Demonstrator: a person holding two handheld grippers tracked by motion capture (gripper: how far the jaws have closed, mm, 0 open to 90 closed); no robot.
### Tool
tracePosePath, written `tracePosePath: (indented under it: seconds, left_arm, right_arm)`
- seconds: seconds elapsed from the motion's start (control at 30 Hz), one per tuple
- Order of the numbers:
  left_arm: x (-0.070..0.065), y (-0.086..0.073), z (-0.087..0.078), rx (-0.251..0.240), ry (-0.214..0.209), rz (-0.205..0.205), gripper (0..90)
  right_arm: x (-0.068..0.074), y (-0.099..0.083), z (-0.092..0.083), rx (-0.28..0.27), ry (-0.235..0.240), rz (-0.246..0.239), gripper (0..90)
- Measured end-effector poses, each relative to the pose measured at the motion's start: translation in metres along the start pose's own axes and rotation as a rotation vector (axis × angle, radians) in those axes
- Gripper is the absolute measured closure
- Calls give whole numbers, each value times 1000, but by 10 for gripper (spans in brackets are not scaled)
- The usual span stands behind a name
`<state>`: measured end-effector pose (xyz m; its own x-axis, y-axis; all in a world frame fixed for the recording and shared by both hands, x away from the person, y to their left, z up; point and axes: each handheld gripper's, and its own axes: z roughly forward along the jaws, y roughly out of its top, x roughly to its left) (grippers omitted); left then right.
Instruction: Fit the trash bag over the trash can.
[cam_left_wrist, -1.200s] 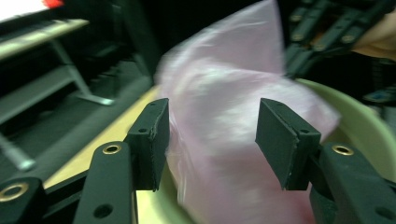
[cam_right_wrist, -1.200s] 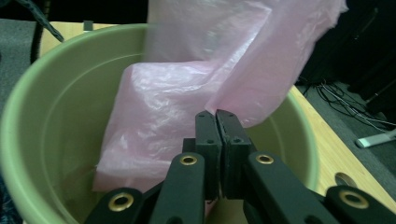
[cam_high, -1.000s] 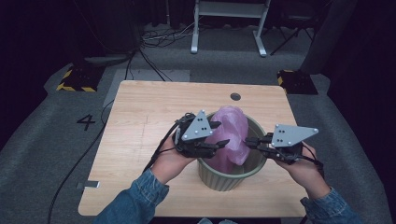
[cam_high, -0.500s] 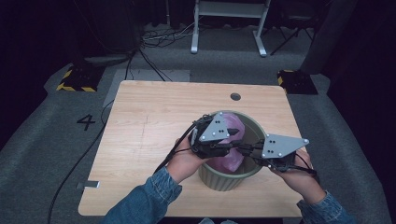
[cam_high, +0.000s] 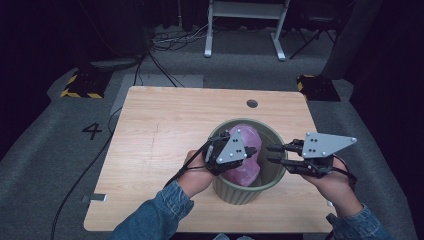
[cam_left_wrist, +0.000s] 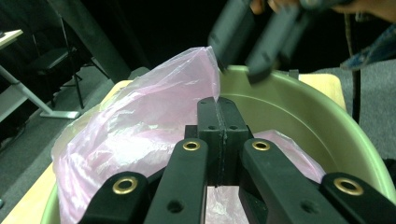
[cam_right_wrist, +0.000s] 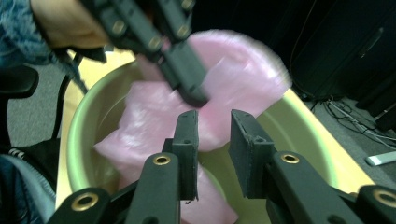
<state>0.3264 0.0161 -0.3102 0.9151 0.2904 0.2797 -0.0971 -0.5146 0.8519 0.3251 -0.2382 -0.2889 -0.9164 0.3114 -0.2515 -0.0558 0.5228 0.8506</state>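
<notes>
We start with the thin, crinkled pink plastic bag, which sits partly inside the round pale green plastic bin on the light wooden counter, its upper part bulging above the rim on the far side. A second ago the bag stood taller above the bin and the 2 tools flanked it from either side; now it has sunk lower and the left hand-held gripper has moved over the bin's mouth. Its jaws have just been closing and now stand pressed together, and in the left gripper view a fold of the pink film appears caught at their tips, so we judge it is pinching the bag. The right hand-held gripper hovers at the bin's right rim; its jaws have just been opening and now stand parted, with a gap between them and nothing pressed, the film only lying behind them. For the job, which we read as lining the bin with the bag, this looks like a handover of grip: the left holds the film while the right is free to take a fresh hold nearer the rim. The bag's edge is not yet over the rim.
</notes>
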Motion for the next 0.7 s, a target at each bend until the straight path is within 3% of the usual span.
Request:
tracePosePath:
  seconds: [0.2,0.33,0.5,0.53,0.6,0.7]
  left_arm:
    - [-3,-1,2,9,-12,19,898]
    - [-3,-2,2,6,-19,11,897]
    - [-3,-3,1,-12,-41,-6,895]
    - [-3,-3,0,-19,-42,-7,883]
    - [-2,-3,-1,-30,-45,-19,769]
    - [-3,-3,-2,-28,-44,-17,768]
  right_arm:
    - [-11,13,-8,-43,-7,24,745]
    - [-15,17,-6,-72,48,60,732]
    - [-14,16,9,-36,93,44,708]
    - [-14,16,12,-28,105,46,720]
    - [-15,15,16,-13,129,51,793]
    - [-16,15,19,14,170,58,899]
